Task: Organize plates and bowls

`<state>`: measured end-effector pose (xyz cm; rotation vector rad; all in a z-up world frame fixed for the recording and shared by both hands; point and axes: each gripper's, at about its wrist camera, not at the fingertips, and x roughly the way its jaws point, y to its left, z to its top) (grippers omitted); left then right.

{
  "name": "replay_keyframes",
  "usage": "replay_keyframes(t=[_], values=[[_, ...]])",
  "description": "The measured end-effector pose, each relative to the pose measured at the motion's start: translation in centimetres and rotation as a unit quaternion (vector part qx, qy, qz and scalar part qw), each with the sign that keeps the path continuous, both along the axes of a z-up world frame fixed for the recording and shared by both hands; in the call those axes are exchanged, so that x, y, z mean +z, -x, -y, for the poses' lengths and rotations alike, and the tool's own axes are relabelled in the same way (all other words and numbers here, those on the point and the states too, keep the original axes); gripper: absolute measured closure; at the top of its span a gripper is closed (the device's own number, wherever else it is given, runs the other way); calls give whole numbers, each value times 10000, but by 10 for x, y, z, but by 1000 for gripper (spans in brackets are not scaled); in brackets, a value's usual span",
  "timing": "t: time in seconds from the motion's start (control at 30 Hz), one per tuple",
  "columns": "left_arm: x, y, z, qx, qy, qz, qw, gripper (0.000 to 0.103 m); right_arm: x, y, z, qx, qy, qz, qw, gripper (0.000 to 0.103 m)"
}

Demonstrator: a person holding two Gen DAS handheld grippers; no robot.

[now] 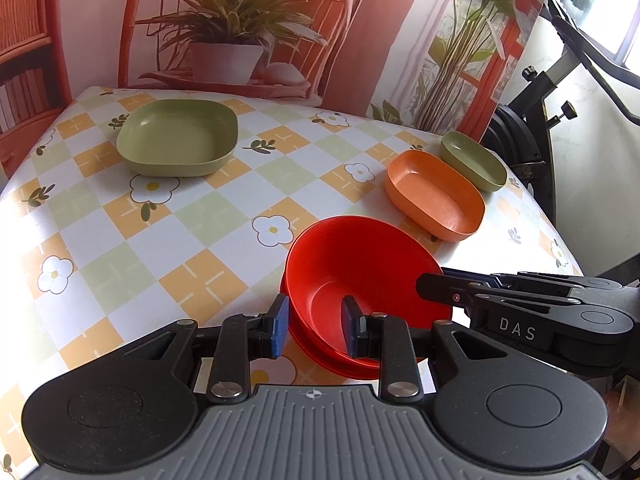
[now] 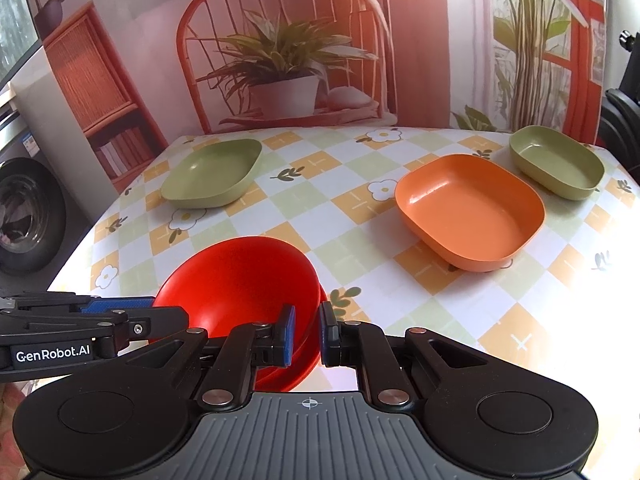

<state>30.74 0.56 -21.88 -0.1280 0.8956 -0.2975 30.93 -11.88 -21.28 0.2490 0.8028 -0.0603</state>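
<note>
Red bowls (image 1: 360,272) stacked, tilted, at near desk (image 1: 192,240) edge. Left tongs (image 1: 314,330) straddle rim, pads apart, not clamped. Right tongs (image 2: 307,334) pinch opposite rim. Orange dish (image 2: 472,210), two green dishes (image 2: 212,174) (image 2: 558,162) farther back.

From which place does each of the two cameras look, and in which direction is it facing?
Left wrist: sits on the left gripper, looks forward over the table; its fingers straddle the rim of the red bowl; the right gripper enters from the right.
Right wrist: sits on the right gripper, faces the same way; its fingers straddle the red bowl's other rim; the left gripper enters from the left.
Shared: the red bowl, orange dish, two green dishes.
</note>
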Motion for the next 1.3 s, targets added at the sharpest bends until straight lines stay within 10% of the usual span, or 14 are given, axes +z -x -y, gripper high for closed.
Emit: replay_keyframes(t=[1.3], values=[[26, -11, -24, 440, -55, 334, 9985, 72, 25, 5, 30, -436, 3, 387, 9983, 89]])
